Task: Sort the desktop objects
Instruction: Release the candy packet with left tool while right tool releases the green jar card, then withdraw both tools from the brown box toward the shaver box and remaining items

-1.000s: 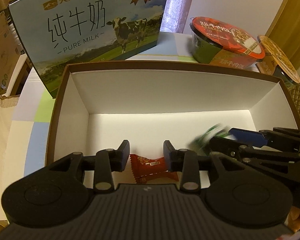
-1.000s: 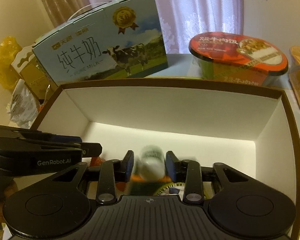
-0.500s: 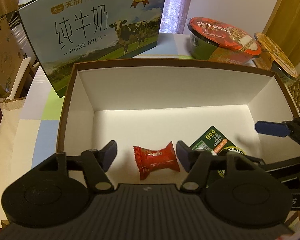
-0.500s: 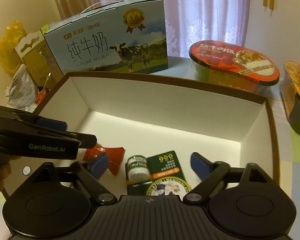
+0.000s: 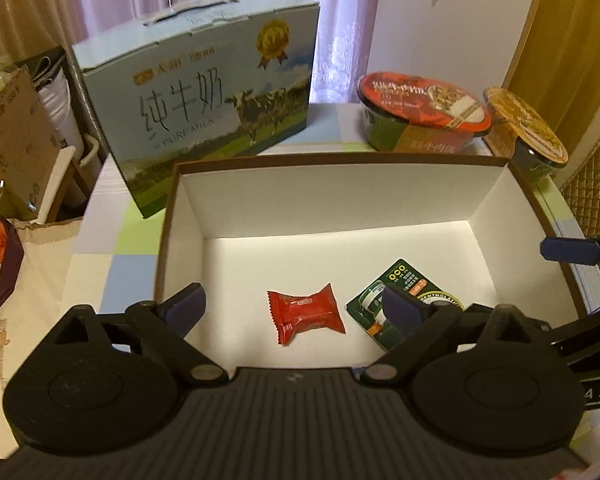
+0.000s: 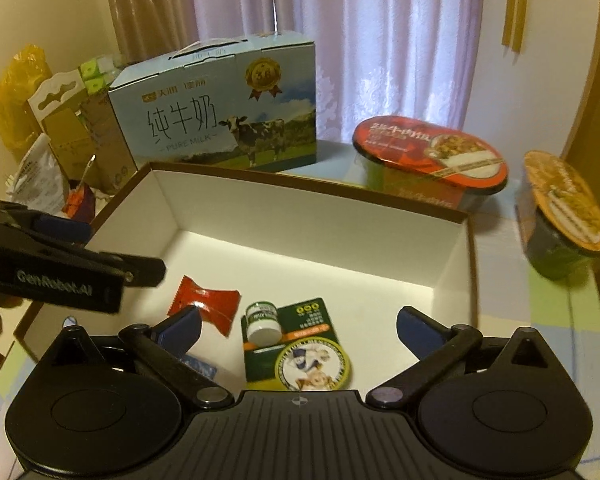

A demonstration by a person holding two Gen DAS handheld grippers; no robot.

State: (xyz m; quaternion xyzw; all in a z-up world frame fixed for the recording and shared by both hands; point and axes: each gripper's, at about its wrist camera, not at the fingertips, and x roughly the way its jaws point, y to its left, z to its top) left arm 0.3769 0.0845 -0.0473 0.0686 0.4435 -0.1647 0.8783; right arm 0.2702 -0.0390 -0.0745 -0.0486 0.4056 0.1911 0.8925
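Hovering above the box (image 5: 172, 216), both jaws spread wide and holding nothing; red candy (image 5: 306, 314) and green blister card (image 6: 296, 344) lying near its front edge. Probably needing another worktop item next.

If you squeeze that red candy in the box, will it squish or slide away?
The red candy is in a crinkly wrapper with twisted, flared ends, so it would probably give a little and crackle rather than stay stiff. It looks small and light, and the wrapper shines, so it might slip on the smooth floor of the white box if pushed. It lies flat, so rolling seems unlikely.
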